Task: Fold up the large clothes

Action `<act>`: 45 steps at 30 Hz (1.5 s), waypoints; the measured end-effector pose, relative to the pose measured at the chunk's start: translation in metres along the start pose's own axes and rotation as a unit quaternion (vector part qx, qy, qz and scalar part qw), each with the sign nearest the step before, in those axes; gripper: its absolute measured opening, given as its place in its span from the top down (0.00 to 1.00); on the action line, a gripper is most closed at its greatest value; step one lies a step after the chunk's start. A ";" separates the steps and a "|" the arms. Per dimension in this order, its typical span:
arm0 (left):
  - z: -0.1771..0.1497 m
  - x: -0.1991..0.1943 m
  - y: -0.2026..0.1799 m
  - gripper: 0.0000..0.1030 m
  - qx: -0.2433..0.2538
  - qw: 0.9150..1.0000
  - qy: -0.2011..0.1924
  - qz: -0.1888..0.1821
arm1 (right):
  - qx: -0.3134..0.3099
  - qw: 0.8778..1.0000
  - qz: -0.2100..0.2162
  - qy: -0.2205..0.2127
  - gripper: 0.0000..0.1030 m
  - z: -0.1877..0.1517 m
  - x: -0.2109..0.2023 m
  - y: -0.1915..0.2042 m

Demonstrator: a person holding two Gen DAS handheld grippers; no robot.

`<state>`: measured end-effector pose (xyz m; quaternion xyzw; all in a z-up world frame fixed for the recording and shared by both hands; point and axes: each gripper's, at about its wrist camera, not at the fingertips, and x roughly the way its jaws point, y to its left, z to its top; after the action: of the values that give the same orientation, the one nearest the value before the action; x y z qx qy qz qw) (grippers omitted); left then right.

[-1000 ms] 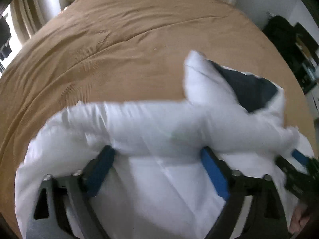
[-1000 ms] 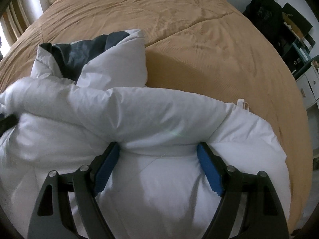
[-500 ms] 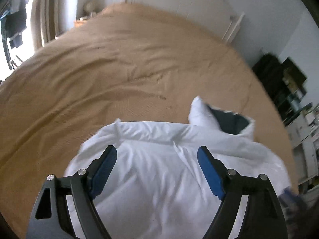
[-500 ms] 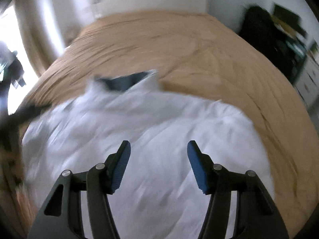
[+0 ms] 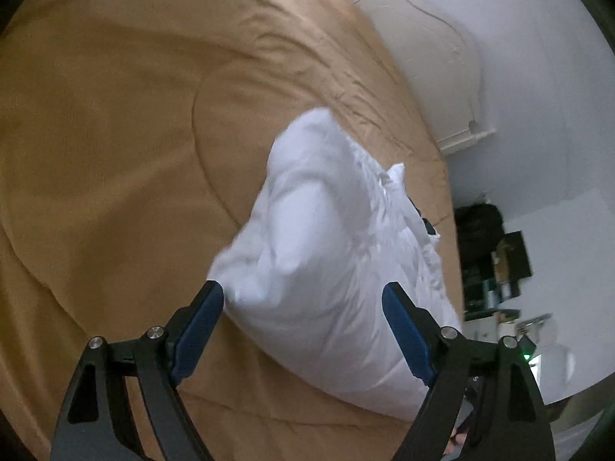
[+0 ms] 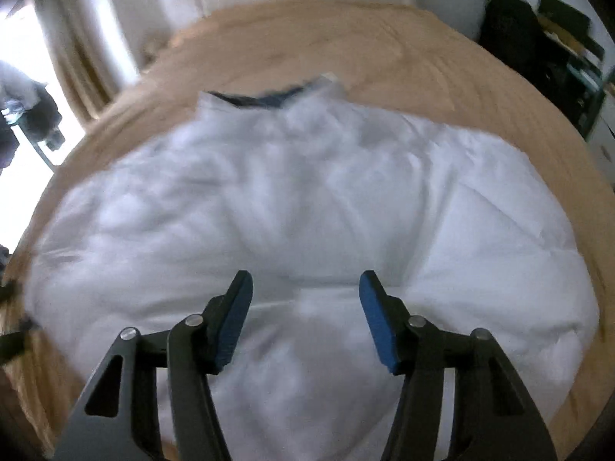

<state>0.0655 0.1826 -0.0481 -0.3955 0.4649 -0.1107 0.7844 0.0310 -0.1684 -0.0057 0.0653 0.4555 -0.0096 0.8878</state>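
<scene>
Garment: a white padded jacket [image 6: 307, 207] with a dark lining showing at its collar lies bundled on the tan bedspread [image 5: 115, 153], no part of it lifted. In the right wrist view it fills the frame directly ahead of and below the right gripper [image 6: 306, 317], its long axis running across that gripper's line, collar at the far edge. The right jaws stand partly spread with nothing between the blue pads; they have narrowed within the last second. The left gripper [image 5: 302, 332] sits off one end of the bundle, so the jacket's length runs away from it toward the upper right of its view. Its jaws are wide apart and empty, one pad close beside the nearest white corner; contact cannot be confirmed. Judgement: the right hand is better placed over the body, the left at the end corner. Beyond the bed, white walls, dark shelving [image 5: 496, 261] and a bright window [image 6: 23, 134].
</scene>
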 end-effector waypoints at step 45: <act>0.030 0.106 -0.008 0.36 -0.006 0.999 0.027 -0.024 | 0.005 0.992 -0.003 0.123 0.48 0.021 0.057 0.031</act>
<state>0.1493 0.1355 -0.1022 -0.4079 0.4769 -0.1372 0.7664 0.0839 -0.1379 -0.0360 0.0695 0.5614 -0.0061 0.8246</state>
